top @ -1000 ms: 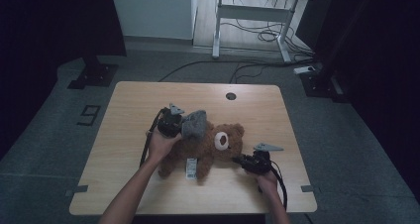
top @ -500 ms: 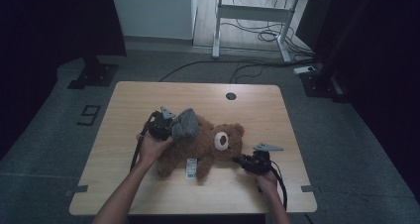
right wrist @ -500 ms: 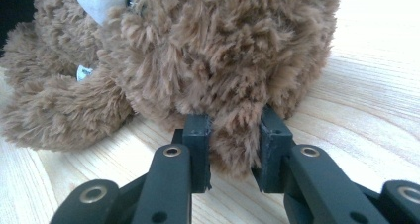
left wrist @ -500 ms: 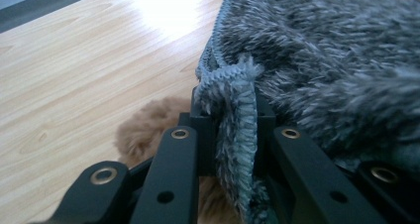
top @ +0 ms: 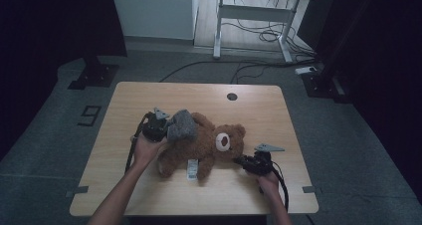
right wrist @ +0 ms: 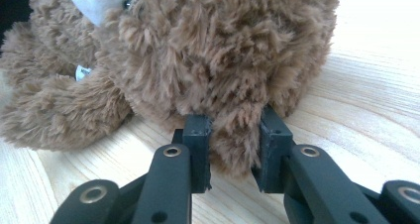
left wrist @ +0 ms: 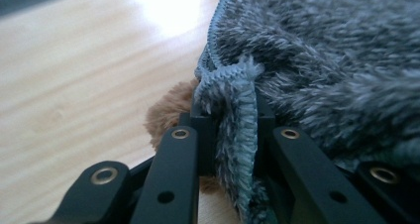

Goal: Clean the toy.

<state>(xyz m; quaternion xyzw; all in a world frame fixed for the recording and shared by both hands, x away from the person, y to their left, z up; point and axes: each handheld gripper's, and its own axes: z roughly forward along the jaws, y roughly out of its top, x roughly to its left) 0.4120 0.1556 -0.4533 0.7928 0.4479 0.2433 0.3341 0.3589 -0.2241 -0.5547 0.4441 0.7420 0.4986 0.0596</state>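
Easy to lose the grey fleece garment (left wrist: 317, 65) from the left tongs (left wrist: 233, 130) — clamped only on a thin ribbed hem, with little cloth between the jaws, so a sharp tug toward the far-left corner of the counter (top: 149, 93) could slip it free or stretch the seam. Equally possible to drag the whole teddy bear (top: 204, 143) along instead of working the cloth over it, since the right tongs (right wrist: 232, 135) pinch just a tuft of fur at the head end — clamped on plush, not on anything firm, so likely to tear loose under a strong pull. Also a risk of bunching the garment against the bear's limb, where brown fur peeks out beneath the hem in the left gripper view. As for position: bear lying on its back near the middle of the counter, slightly toward the near edge, head pointing to the right edge, white label (top: 191, 169) hanging toward the near edge. Garment draped over the bear's far-left end, directly touching the left tongs (top: 164, 130); right tongs (top: 244, 161) just beside the head, on the side nearer the near-right corner, touching the fur.
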